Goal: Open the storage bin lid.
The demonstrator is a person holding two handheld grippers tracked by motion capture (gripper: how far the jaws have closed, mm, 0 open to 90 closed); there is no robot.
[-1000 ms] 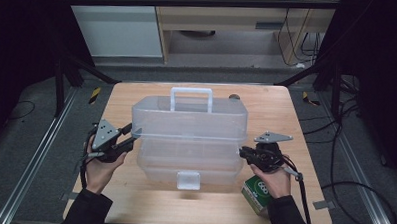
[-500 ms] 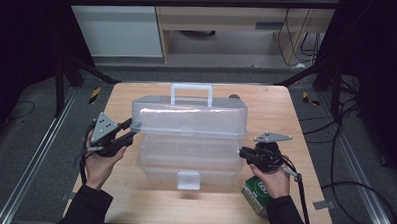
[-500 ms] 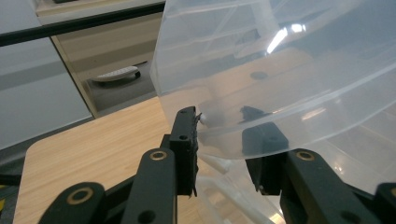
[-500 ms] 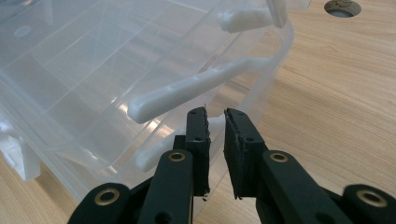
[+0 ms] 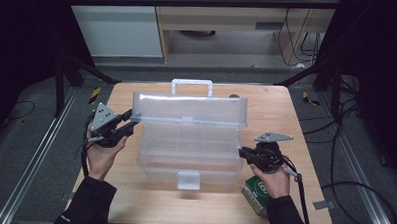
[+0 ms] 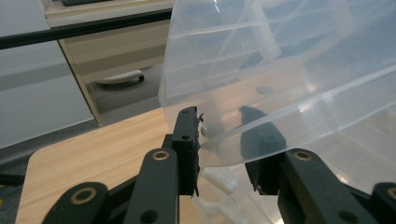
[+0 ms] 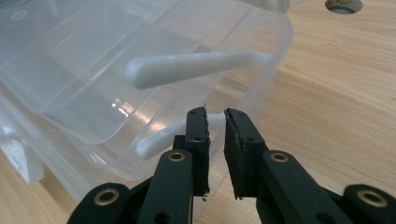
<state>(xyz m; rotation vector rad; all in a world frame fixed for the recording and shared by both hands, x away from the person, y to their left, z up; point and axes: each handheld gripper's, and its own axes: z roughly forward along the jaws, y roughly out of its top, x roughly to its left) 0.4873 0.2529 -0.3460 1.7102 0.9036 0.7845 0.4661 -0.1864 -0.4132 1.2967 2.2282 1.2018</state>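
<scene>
Gripping the left end of the clear lid [image 5: 189,109], my left gripper [image 5: 127,123] has one jaw outside the thin plastic wall and the other behind it, seen through the plastic in the left gripper view, where the lid [image 6: 280,65] edge runs between the pads. Those jaws have just been closing a little, with the lid's corner between them. The lid stands lifted, tilted up over the box, its white handle [image 5: 191,83] at the far side.

Over to my right gripper [image 5: 244,153]: its jaws stand close together, clamped on the rim at the right end of the storage box [image 5: 187,151]. In the right gripper view the pads pinch the clear wall right by a white hinge arm [image 7: 196,65], with a second white arm lower down, just beside the left pad. So that side is pinned, and the box [image 7: 93,84] sits square on the wooden table [image 5: 267,97].

Widening out: the box is an open, see-through organiser in the middle of the table, dividers showing faintly inside, a white latch [image 5: 188,180] hanging at its near edge. Just beside my right hand, at the near right of the table, lies a green carton [image 5: 256,193]. My left hand [image 5: 102,153] wraps the gripper body off the box's left end, and my right hand [image 5: 272,177] sits under its gripper, cable trailing off towards the table's edge.
</scene>
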